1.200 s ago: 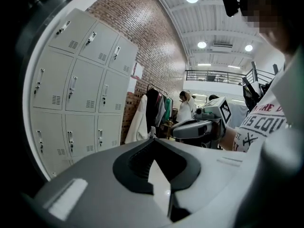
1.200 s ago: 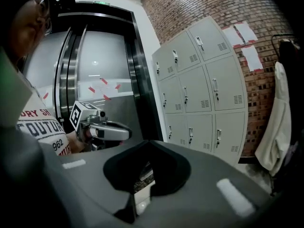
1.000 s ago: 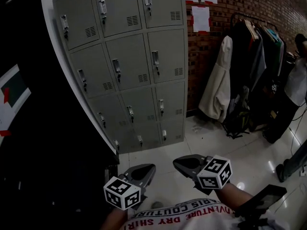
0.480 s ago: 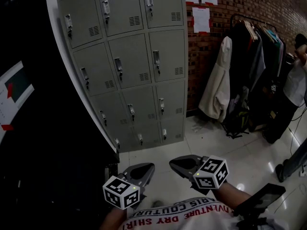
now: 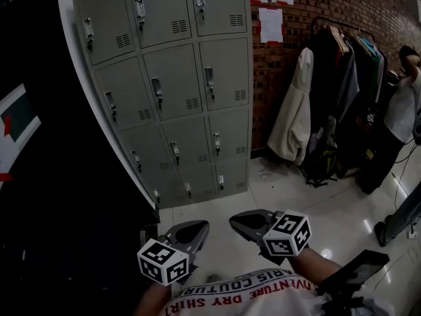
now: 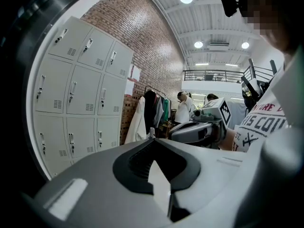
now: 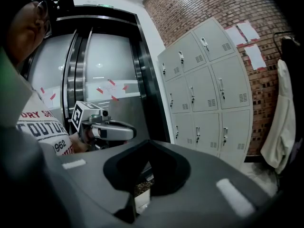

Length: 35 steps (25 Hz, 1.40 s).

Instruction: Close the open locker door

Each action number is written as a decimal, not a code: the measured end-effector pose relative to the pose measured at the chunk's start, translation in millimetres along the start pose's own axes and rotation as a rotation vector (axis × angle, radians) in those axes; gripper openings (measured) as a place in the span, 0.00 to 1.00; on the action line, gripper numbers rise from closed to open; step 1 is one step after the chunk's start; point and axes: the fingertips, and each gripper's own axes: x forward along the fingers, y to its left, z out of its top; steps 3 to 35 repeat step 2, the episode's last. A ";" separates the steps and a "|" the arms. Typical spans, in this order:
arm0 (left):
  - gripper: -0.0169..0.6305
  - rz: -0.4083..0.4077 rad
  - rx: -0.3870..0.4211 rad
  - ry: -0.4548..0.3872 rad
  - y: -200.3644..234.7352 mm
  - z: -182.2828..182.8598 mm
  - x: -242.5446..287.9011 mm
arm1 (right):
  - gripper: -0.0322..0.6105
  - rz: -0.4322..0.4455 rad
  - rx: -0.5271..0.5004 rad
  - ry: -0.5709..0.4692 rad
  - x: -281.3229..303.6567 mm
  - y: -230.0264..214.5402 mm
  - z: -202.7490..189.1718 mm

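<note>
A grey block of lockers stands against the brick wall, and every door I can see on it sits flush; no door stands open in any view. Both grippers hang low in front of the person's shirt, well short of the lockers. The left gripper points toward the locker base with its jaws together and nothing between them. Beside it, the right gripper is likewise shut and empty. The lockers fill the left of the left gripper view, and they are right of centre in the right gripper view.
A clothes rack with a pale coat stands right of the lockers. Papers hang on the brick wall. A dark wall lies left, lift doors beyond. A person stands far right on the glossy tile floor.
The head view has shifted a little, so the lockers sit slightly lower and further left. Both grippers stay low and shut, almost where they were.
</note>
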 end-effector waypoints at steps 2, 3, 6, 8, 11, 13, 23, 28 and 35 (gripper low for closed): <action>0.03 -0.002 0.000 -0.002 0.5 0.3 1.3 | 0.05 0.000 0.002 0.000 0.3 -1.6 -0.4; 0.03 -0.002 0.000 -0.002 0.5 0.3 1.3 | 0.05 0.000 0.002 0.000 0.3 -1.6 -0.4; 0.03 -0.002 0.000 -0.002 0.5 0.3 1.3 | 0.05 0.000 0.002 0.000 0.3 -1.6 -0.4; 0.03 -0.002 0.000 -0.002 0.5 0.3 1.3 | 0.05 0.000 0.002 0.000 0.3 -1.6 -0.4; 0.03 -0.002 0.000 -0.002 0.5 0.3 1.3 | 0.05 0.000 0.002 0.000 0.3 -1.6 -0.4; 0.03 -0.002 0.000 -0.002 0.5 0.3 1.3 | 0.05 0.000 0.002 0.000 0.3 -1.6 -0.4; 0.03 -0.002 0.000 -0.002 0.5 0.3 1.3 | 0.05 0.000 0.002 0.000 0.3 -1.6 -0.4; 0.03 -0.002 0.000 -0.002 0.5 0.3 1.3 | 0.05 0.000 0.002 0.000 0.3 -1.6 -0.4; 0.03 -0.002 0.000 -0.002 0.5 0.3 1.3 | 0.05 0.000 0.002 0.000 0.3 -1.6 -0.4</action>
